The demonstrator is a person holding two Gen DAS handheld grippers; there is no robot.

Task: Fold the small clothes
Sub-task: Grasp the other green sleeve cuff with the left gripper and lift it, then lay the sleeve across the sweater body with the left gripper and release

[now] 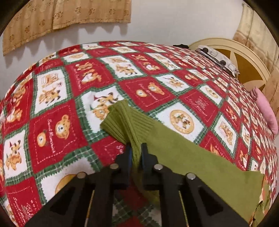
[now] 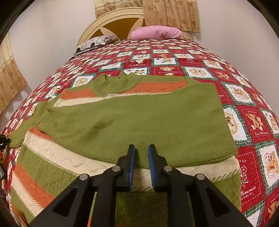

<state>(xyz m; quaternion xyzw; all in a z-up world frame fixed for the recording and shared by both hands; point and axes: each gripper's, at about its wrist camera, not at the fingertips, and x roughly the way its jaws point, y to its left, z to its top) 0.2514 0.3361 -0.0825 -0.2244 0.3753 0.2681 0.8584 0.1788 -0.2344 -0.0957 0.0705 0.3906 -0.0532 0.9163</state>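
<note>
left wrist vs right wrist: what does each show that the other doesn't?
Left wrist only: the left gripper shut on the green ribbed cuff of the sleeve, lifted over the quilt.

Right wrist only: the right gripper open above the sweater, whose orange and cream stripes show under the folded green part.

Both: sweater, quilt, pink pillow, patterned pillow, headboard, curtains.

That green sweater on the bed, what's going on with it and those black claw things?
A person is folding a small striped sweater on a bed covered by a red patchwork quilt, using a handheld claw in each hand. The left claw is pinched shut on the ribbed cuff of the sleeve, holding it out to the side. The right claw hangs open over the sweater's lower part, gripping nothing. One green panel already lies folded across the striped body.
</note>
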